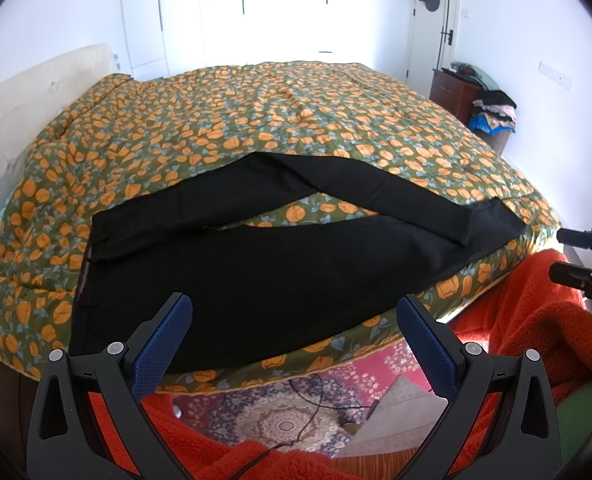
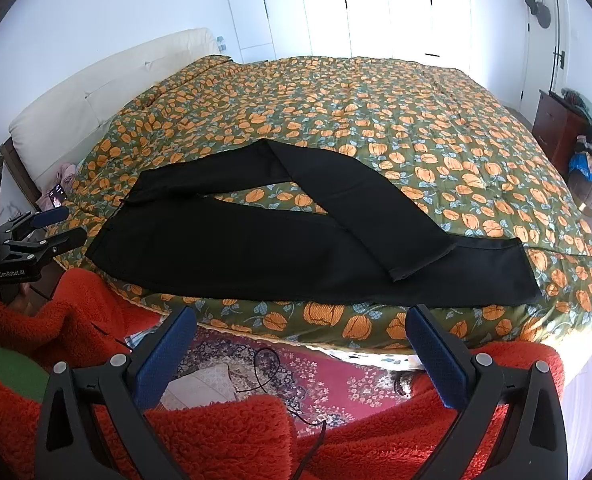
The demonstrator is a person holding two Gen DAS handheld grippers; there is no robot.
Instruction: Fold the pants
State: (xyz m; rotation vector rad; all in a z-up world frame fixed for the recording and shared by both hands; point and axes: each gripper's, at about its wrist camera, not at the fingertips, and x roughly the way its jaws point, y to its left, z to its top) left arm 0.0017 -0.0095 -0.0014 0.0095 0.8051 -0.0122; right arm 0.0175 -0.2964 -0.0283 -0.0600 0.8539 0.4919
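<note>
Floral quilt, cream headboard, patterned rug, wooden nightstand

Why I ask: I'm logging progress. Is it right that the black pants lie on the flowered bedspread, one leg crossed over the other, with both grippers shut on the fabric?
Not quite. The black pants do lie on the flowered bedspread, one leg crossed over the other, but the left gripper and right gripper are both open, holding nothing. Each wrist view shows its own jaws apart, short of the cloth.

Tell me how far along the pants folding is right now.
Done: the black pants lie spread on the orange-flowered green quilt, far leg angled across the near one. In hand: nothing; the left gripper and right gripper are both open, off the cloth. Left: aligning the legs and every fold.
</note>
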